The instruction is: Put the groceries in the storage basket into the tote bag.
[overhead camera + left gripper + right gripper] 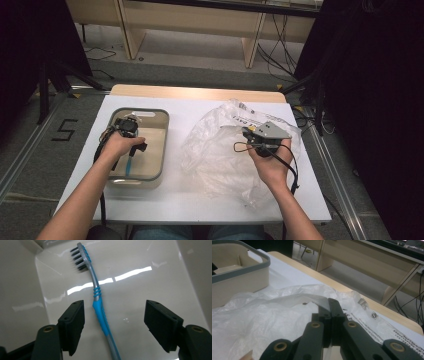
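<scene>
A blue and grey toothbrush (pixel 98 305) with dark bristles lies on the floor of a beige bin (pixel 158 150); in the high view the toothbrush (pixel 129 165) shows beside my left hand. My left gripper (pixel 113 325) hangs open inside the bin, its jaws either side of the blue handle without touching it. It is held over the bin's far part in the high view, left gripper (pixel 127 127). A crumpled clear plastic bag (pixel 220 150) lies right of the bin. My right gripper (pixel 329 310) is shut on a fold of the plastic bag (pixel 274 312), lifting its edge; right gripper (pixel 247 134).
The bin has a grey rim (pixel 249 266) and stands on a white table sheet (pixel 175 202). A wooden table edge (pixel 200 92) runs along the back. Wooden furniture and cables lie on the floor beyond. Black curtains flank both sides.
</scene>
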A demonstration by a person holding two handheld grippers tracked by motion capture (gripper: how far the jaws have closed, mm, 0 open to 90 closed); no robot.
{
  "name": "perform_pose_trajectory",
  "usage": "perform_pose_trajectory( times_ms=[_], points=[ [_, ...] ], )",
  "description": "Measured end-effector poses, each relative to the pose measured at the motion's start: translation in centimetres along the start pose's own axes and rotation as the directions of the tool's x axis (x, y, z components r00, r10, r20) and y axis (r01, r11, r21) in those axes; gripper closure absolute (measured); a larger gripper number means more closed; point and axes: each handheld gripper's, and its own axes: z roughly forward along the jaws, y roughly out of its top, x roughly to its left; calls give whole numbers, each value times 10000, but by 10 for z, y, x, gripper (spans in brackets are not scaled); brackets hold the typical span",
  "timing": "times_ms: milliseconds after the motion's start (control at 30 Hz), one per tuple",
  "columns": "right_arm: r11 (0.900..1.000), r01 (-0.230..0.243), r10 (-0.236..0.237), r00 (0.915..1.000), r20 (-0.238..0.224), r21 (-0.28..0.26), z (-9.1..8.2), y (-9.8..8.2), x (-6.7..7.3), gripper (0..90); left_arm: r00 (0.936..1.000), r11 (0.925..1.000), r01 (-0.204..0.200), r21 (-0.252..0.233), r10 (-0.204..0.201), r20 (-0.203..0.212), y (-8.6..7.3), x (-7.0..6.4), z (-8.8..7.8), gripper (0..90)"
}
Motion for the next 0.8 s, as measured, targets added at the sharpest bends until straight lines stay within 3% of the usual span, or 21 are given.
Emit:
perform_pose_trajectory(
  times_ms=[300, 800],
  points=[
    [10000, 7, -7, 10000, 7, -13, 0, 0, 0, 900, 9989, 9983, 428, 389, -436, 186, 1, 5, 8, 386],
    [10000, 10, -10, 10000, -5, -17, 0, 0, 0, 900, 9967, 9953, 721, 643, -743, 330, 1, 13, 11, 450]
  ],
)
